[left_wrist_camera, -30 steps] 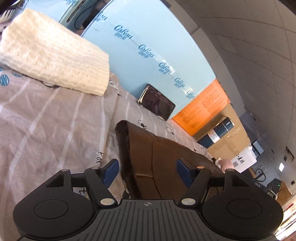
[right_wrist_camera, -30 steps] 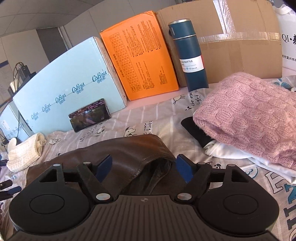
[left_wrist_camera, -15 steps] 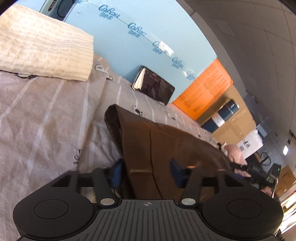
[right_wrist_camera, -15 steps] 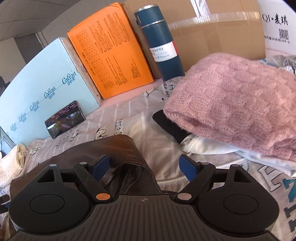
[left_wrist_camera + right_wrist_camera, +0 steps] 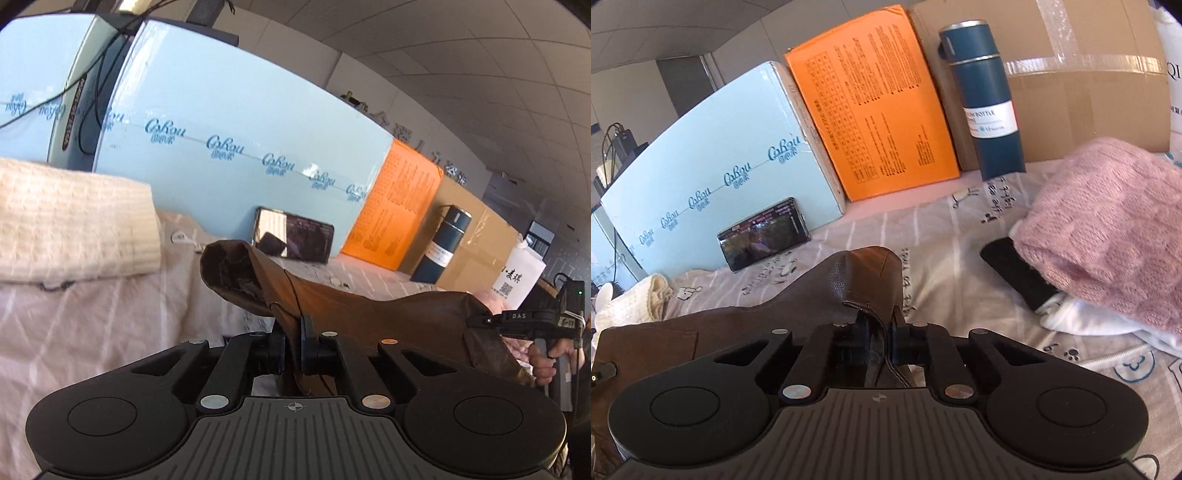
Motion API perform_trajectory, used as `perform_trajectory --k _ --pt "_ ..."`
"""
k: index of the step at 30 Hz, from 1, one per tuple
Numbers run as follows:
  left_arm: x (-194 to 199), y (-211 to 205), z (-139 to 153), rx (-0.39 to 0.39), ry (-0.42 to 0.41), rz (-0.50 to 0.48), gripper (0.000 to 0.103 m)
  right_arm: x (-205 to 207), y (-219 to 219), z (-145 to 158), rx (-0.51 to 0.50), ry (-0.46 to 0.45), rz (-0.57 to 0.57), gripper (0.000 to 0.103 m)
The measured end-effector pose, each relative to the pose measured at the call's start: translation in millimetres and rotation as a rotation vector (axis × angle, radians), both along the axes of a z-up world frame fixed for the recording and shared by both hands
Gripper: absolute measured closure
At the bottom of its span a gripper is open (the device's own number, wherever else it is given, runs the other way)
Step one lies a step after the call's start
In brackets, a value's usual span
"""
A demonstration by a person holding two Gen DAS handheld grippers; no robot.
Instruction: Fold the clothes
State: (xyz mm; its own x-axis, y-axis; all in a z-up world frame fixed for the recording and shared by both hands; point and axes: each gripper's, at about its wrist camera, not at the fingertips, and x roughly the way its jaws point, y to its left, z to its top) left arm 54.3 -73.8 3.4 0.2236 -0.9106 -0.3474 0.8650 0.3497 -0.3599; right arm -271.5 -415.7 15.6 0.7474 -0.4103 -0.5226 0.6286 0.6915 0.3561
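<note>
Both sets of fingers clamped on the brown leather garment (image 5: 388, 314): left gripper (image 5: 291, 345) pinching one edge, right gripper (image 5: 877, 338) pinching the other end. Garment lifted a little and stretched between them, just above the bedsheet (image 5: 942, 236). Looks like the pick-up before a fold. Next, probably: carry the held edge over evenly, keep tension. Behind the garment, phone (image 5: 762, 232), then blue box (image 5: 713, 158). Pink sweater (image 5: 1108, 229) off to its right.
</note>
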Motion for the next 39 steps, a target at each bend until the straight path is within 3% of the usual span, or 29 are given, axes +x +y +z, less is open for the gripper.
perform_trajectory --k 5,8,11,12,13,15,17,19,22,25,27,30,35,39 --pt "27 -28 13 0.016 -0.03 0.034 0.101 29 -4 9 -0.045 0.002 -0.009 0.094" --pt "33 -44 1 0.088 0.013 0.006 0.101 47 -9 0 -0.108 0.099 -0.016 0.092" --pt "31 -42 -17 0.162 0.033 -0.002 0.1 49 -24 -16 -0.08 0.162 -0.04 0.076" --pt "32 -37 -21 0.169 0.044 0.0 0.1 46 -28 -21 -0.062 0.168 -0.052 0.064" --pt "33 -32 -23 0.173 0.055 0.0 0.095 42 -33 -25 -0.039 0.169 -0.055 0.057" --pt "34 -21 -26 0.181 0.075 0.0 0.081 33 -36 -26 -0.011 0.156 -0.053 0.052" --pt "32 -7 -27 0.172 0.088 -0.005 0.056 23 -31 -21 -0.042 0.15 -0.043 0.047" --pt "25 10 -27 0.149 0.102 -0.013 0.052 10 -18 -11 -0.123 0.134 -0.04 0.038" --pt "7 40 -27 0.087 0.107 -0.042 0.047 -11 5 7 -0.241 0.108 -0.024 0.036" --pt "-19 68 -28 0.013 0.108 -0.115 0.034 -30 31 23 -0.321 0.032 0.074 0.029" --pt "-33 76 -31 0.02 0.11 -0.147 0.025 -38 50 26 -0.335 -0.014 0.185 0.024" --pt "-53 84 -37 0.049 0.114 -0.179 0.023 -36 73 19 -0.288 -0.031 0.346 0.023" --pt "-76 92 -51 0.07 0.12 -0.226 0.022 -17 108 -8 -0.234 0.085 0.503 0.023" --pt "-91 98 -50 0.035 0.077 -0.275 0.022 -9 120 -29 -0.211 0.174 0.532 0.026"
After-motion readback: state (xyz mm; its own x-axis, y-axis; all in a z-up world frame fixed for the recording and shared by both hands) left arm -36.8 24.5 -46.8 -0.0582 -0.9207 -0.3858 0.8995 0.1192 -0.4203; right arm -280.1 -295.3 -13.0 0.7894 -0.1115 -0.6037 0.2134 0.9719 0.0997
